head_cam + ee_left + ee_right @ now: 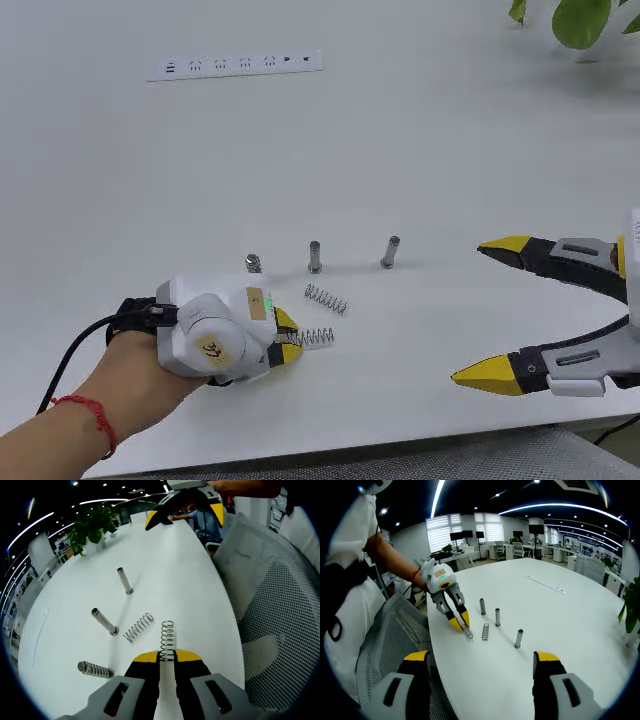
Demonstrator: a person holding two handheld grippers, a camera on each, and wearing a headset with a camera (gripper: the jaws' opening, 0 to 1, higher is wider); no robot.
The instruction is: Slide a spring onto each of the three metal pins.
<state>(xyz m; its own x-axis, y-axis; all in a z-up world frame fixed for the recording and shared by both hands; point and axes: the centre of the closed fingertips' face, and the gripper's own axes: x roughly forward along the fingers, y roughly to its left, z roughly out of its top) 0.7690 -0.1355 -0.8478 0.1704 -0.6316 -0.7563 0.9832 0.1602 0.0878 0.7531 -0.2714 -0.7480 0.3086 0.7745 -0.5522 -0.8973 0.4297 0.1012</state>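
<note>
The left gripper (167,655) pinches one end of a spring (167,636) lying straight ahead of its jaws. A second spring (138,627) lies just left, pins (104,621) beyond it. The right gripper (482,656) gapes wide, empty.

The right gripper (482,656) gapes wide while the left gripper (461,623) pinches a spring (467,631) near 3 pins (497,617).
</note>
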